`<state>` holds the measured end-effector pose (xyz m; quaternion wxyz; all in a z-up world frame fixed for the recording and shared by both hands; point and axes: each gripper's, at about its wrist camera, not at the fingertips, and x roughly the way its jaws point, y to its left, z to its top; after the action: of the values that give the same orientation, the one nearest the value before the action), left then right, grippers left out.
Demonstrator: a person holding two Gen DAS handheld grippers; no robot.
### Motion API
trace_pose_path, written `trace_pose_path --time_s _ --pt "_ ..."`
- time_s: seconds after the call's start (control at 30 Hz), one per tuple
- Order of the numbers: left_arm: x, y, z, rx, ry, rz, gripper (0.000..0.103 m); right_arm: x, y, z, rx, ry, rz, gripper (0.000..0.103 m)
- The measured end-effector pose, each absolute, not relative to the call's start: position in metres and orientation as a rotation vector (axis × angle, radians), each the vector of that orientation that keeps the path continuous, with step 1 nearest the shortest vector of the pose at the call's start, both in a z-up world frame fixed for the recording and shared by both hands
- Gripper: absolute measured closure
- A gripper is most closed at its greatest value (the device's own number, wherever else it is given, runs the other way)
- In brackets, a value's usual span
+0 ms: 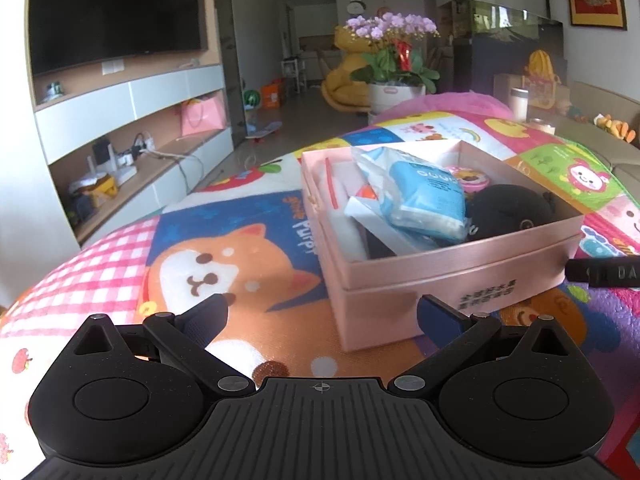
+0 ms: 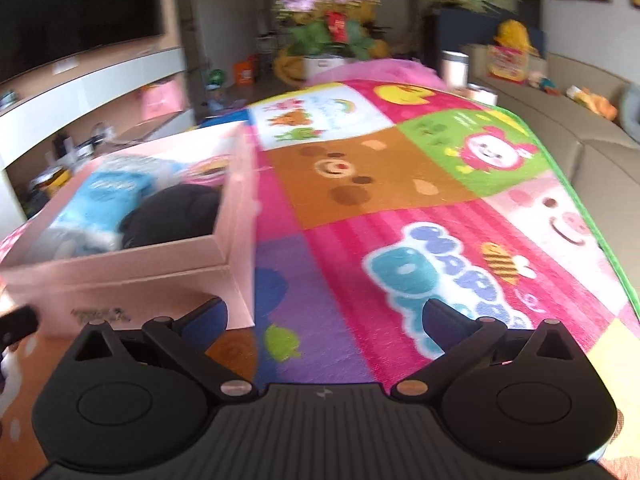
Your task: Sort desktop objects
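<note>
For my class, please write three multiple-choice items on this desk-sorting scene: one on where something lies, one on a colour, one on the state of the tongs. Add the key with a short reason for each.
1. Where is the blue tissue pack?
A. on the mat
B. inside the box
C. held in tongs

2. What colour is the box?
A. pink
B. green
C. black

3. How do the left tongs and right tongs stand?
A. both gripping
B. one gripping
C. both open, empty

Key: 1 B, it lies among the box's contents; 2 A, its walls are pink; 3 C, the fingers of both are spread with nothing between.
</note>
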<state>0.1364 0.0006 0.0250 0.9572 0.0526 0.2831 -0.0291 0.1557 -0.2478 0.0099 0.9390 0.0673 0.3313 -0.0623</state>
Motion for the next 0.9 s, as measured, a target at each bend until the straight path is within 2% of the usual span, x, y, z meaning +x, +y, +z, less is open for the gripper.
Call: trace_pose_path --time_s 0.23,0.43,0.53,0.63,0.8,0.9 --pt "0.131 0.002 0.022 0.087 0.597 -0.041 0.000 0.154 -0.259 0.007 0.206 0.684 -0.126 0.000" --pt "0.090 -0.001 0.005 -0.005 0.683 -0.043 0.000 0.125 -0.232 0.008 0.020 0.718 0.001 0.000" --pt "0.068 -0.008 0.006 -0.008 0.652 -0.002 0.000 0.103 -0.219 0.006 -0.073 0.744 0.065 0.000" --pt "0.059 -0.018 0.000 -0.014 0.697 -0.025 0.000 0.086 -0.210 0.005 -0.145 0.705 0.052 0.000" --pt "0.057 -0.025 -0.004 0.005 0.701 0.036 0.000 0.083 -0.227 0.000 0.029 0.696 0.038 0.000" --pt "0.056 -0.025 -0.003 0.006 0.700 0.036 0.000 0.080 -0.225 -0.003 0.010 0.687 0.039 0.000"
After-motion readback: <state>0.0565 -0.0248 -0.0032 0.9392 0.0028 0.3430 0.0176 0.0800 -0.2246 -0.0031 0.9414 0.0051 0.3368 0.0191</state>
